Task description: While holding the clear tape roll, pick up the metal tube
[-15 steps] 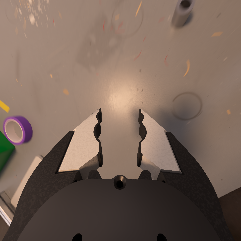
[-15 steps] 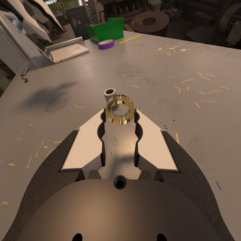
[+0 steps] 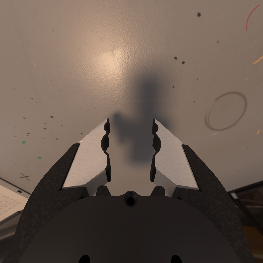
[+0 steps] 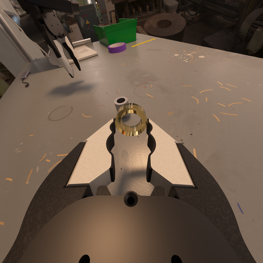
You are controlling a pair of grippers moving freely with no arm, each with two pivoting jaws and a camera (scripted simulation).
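Observation:
My right gripper (image 4: 130, 120) is shut on the clear tape roll (image 4: 131, 131), a glossy amber-tinted ring held upright between the fingertips above the table. The metal tube (image 4: 118, 106), a short grey cylinder, stands upright on the table just behind the roll and slightly to its left, partly hidden by it. My left gripper (image 3: 131, 121) is open and empty, pointing down at bare table with its shadow below. It also shows in the right wrist view (image 4: 75, 72), hovering at the far left, well apart from the tube. The tube is outside the left wrist view.
A green box (image 4: 119, 33), a purple tape roll (image 4: 116, 47) and a yellow strip (image 4: 143, 42) lie at the back. An open laptop (image 4: 84, 52) sits at the back left and shows in the left wrist view (image 3: 8, 202). A small grey hub (image 4: 24, 74) lies near the left edge.
My left gripper has dropped closer to the table and shifted; the tube and the purple tape have left its view. The right gripper and the roll have not moved.

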